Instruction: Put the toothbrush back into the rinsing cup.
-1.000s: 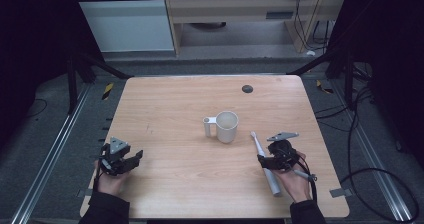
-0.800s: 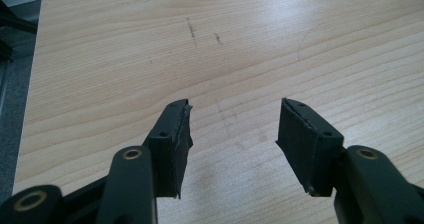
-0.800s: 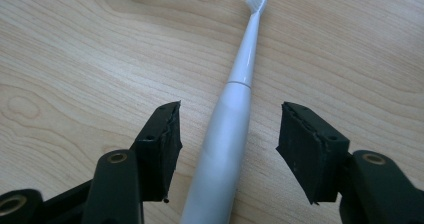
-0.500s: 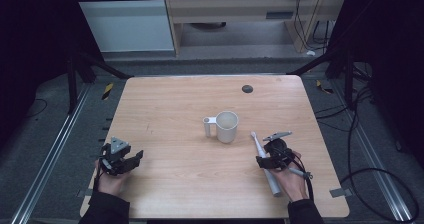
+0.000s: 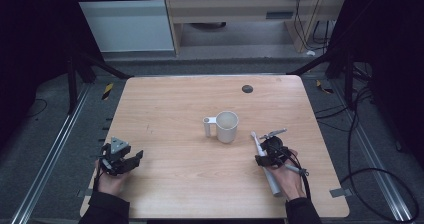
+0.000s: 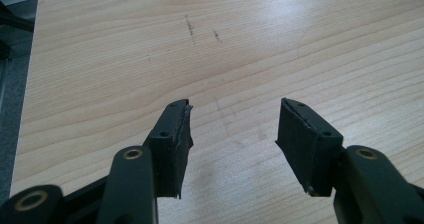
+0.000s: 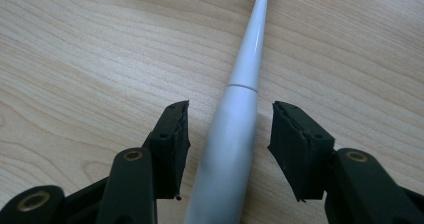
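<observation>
Jaws first: on the right gripper (image 7: 226, 119) they stand either side of the white electric toothbrush (image 7: 235, 129), and they have just been closing in on it, but there is daylight on both sides of the handle, so no squeeze yet. Over on the other side, the left gripper (image 6: 234, 126) has its jaws wide apart over bare wood, nothing between them, parked near the front left corner of the table (image 5: 165, 109).

So where are we? Early, I'd say. That toothbrush (image 5: 264, 160) lies flat on the table, brush head pointing away from the person toward the cup, thick end back by the right hand (image 5: 290, 176). From above, the right gripper (image 5: 265, 151) sits straight over the handle. Lining up looks done; the grip itself is not, and neither is the lift or whatever comes after.

Now the cup (image 5: 226, 126). White, upright, handle sticking out to its left, standing near the middle of the table and just beyond the brush head, close but apart from it. From the high view, what I can see of its inside looks empty. If the brush is meant to end up standing in there, and that's my guess, all of that remains ahead. A small dark disc (image 5: 247, 89) sits well apart near the far edge, untouched.
</observation>
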A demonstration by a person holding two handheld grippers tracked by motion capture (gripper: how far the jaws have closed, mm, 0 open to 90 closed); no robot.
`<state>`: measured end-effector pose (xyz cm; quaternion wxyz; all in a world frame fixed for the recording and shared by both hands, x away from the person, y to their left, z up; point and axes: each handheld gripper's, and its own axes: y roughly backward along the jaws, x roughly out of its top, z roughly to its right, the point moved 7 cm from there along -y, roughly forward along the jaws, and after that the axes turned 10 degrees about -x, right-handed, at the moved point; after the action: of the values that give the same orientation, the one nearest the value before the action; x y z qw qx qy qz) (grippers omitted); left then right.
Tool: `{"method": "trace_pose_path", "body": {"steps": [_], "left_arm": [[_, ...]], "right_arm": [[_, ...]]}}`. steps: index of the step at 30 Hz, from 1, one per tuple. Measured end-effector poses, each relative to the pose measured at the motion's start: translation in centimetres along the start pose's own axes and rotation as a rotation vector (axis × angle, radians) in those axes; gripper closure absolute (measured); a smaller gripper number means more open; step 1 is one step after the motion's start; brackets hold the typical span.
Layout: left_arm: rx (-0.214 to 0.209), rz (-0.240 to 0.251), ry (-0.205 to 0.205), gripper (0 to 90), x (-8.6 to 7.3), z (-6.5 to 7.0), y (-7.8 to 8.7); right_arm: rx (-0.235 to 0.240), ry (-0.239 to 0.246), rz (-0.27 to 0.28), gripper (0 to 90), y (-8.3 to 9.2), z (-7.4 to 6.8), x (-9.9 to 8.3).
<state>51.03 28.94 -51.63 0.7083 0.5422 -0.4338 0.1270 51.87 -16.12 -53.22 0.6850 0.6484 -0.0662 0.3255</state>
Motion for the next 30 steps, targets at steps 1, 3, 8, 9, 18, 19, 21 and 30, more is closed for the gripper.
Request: {"method": "trace_pose_path", "body": {"steps": [1, 3, 8, 9, 18, 19, 21, 30], "left_arm": [[-0.001, -0.001, 0.000, 45.9, -0.01, 0.00, -0.01], [-0.001, -0.002, 0.000, 45.9, -0.02, 0.03, -0.02], [-0.004, -0.005, 0.001, 46.2, -0.03, 0.07, -0.05], [-0.005, -0.005, 0.001, 46.2, -0.04, 0.07, -0.05], [-0.008, -0.012, 0.004, 46.5, -0.08, 0.06, -0.14], [-0.008, -0.013, 0.005, 46.6, -0.08, 0.06, -0.15], [-0.009, -0.014, 0.005, 46.6, -0.09, 0.07, -0.16], [-0.010, -0.017, -0.001, 46.9, -0.06, 0.21, -0.18]], "right_arm": [[-0.001, -0.001, 0.000, 49.9, -0.04, -0.01, 0.02], [-0.002, -0.004, -0.015, 50.7, -0.18, -0.01, -0.03], [0.003, -0.006, -0.040, 52.7, -0.41, 0.06, -0.23], [0.006, -0.011, -0.047, 52.9, -0.40, 0.02, -0.26], [-0.001, -0.006, -0.090, 53.8, -0.57, -0.01, -0.38], [-0.002, -0.008, -0.095, 53.8, -0.53, -0.07, -0.38], [-0.006, -0.003, -0.097, 54.0, -0.53, -0.11, -0.38], [-0.006, -0.001, -0.115, 63.8, -0.31, -0.20, -0.51]]}}
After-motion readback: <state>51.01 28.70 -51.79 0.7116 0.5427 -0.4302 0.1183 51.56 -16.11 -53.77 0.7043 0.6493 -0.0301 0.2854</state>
